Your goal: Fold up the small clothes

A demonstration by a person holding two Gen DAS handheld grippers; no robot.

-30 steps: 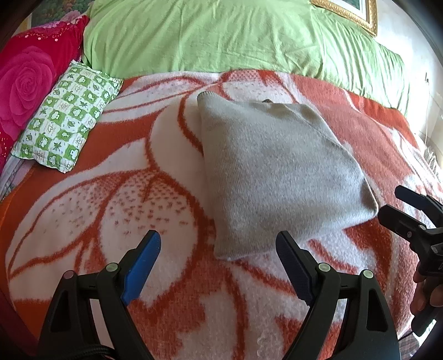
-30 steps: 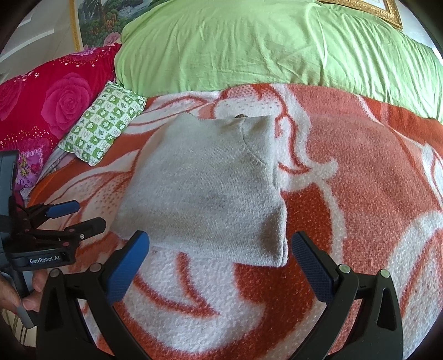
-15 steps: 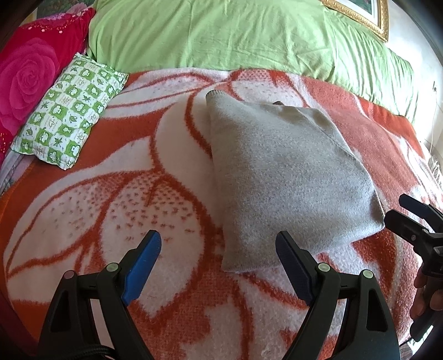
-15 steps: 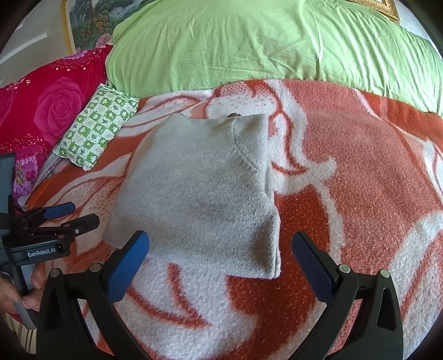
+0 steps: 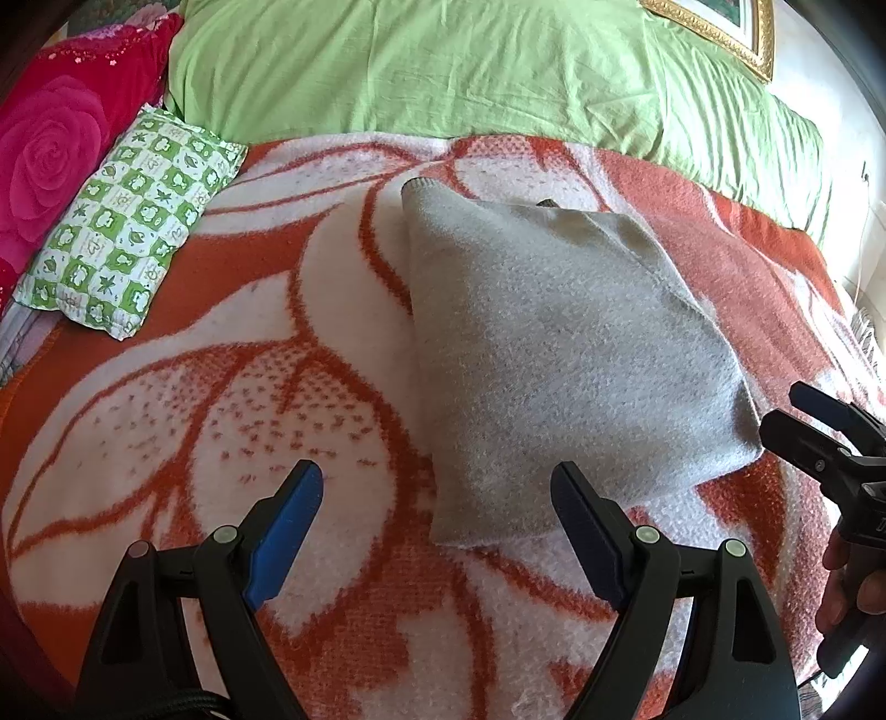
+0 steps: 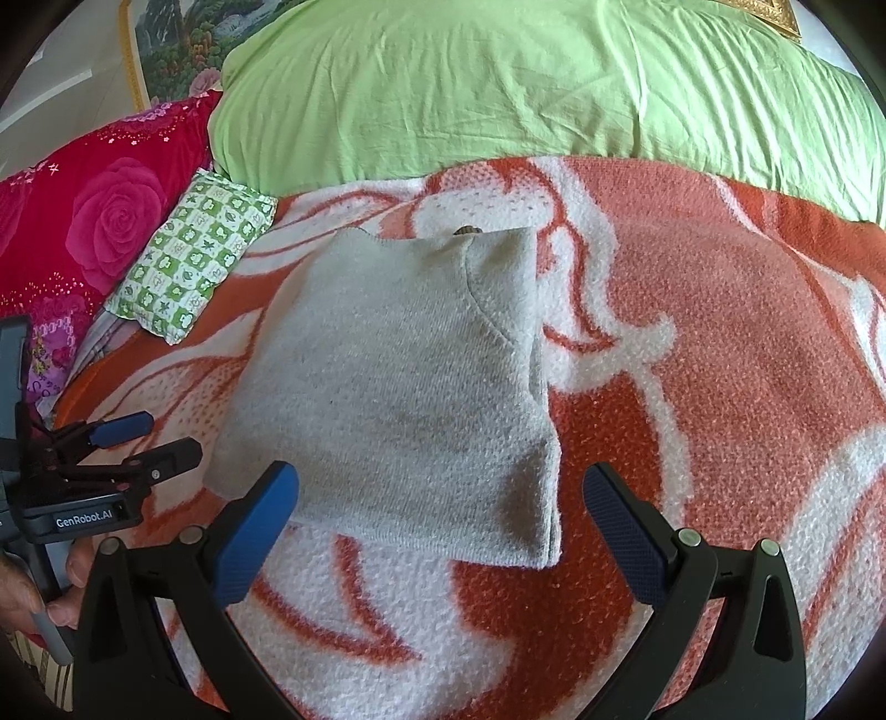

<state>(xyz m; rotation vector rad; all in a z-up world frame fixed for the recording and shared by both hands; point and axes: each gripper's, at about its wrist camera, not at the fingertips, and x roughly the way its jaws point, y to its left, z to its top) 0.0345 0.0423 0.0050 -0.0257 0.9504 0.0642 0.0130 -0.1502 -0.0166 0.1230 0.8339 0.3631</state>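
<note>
A grey knit garment (image 5: 559,354) lies folded into a flat square on the orange-and-white blanket (image 5: 221,387); it also shows in the right wrist view (image 6: 404,399). My left gripper (image 5: 437,487) is open and empty, just short of the garment's near left corner. My right gripper (image 6: 440,487) is open and empty, its jaws either side of the garment's near edge. Each gripper shows at the other view's edge: the right gripper (image 5: 814,421) and the left gripper (image 6: 144,443).
A green-and-white patterned small pillow (image 5: 127,221) lies at the left. A red rose-print pillow (image 5: 50,144) is beyond it. A green quilt (image 5: 470,72) runs across the back of the bed. A gilt picture frame (image 5: 720,27) hangs behind.
Both grippers have moved slightly nearer the garment's near edge. The garment has not moved; both grippers stay open.
</note>
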